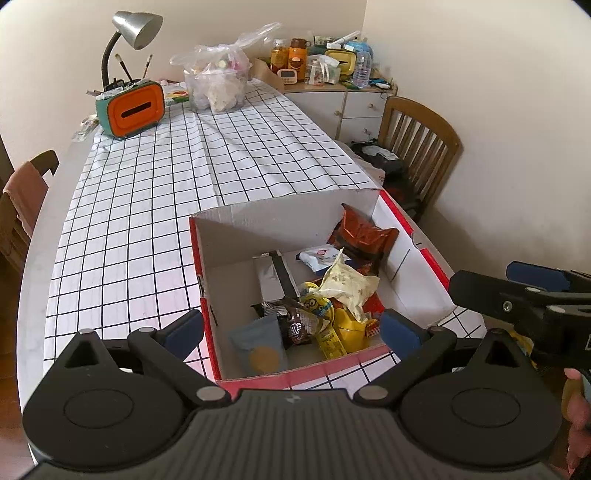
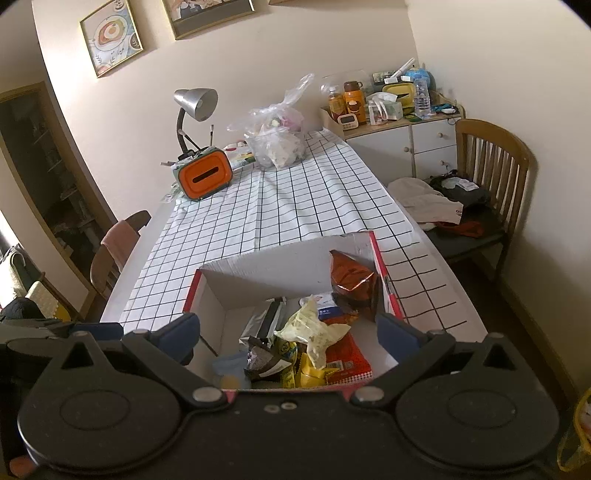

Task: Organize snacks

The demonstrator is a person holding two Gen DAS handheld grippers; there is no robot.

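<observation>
A red and white cardboard box point(image 1: 413, 254) point(image 2: 236, 275) stands open on the checked tablecloth, near the table's front right corner. Inside lie several snack packets: a pale yellow bag point(image 1: 349, 282) point(image 2: 314, 330), a brown-orange bag point(image 1: 364, 230) point(image 2: 351, 278), a silver packet point(image 1: 273, 275), a grey-blue pouch point(image 1: 260, 345) and a red packet point(image 2: 347, 360). My left gripper point(image 1: 291, 328) is open and empty above the box's near edge. My right gripper point(image 2: 288, 332) is open and empty above the box; its body also shows at the right in the left wrist view point(image 1: 517, 302).
At the table's far end stand an orange and teal tissue box point(image 1: 131, 107) point(image 2: 205, 177), a grey desk lamp point(image 1: 135, 27) and a clear plastic bag point(image 1: 221, 79) point(image 2: 277, 136). A wooden chair point(image 1: 417, 140) point(image 2: 487, 173) with clothes and a cluttered cabinet point(image 1: 354, 107) are on the right.
</observation>
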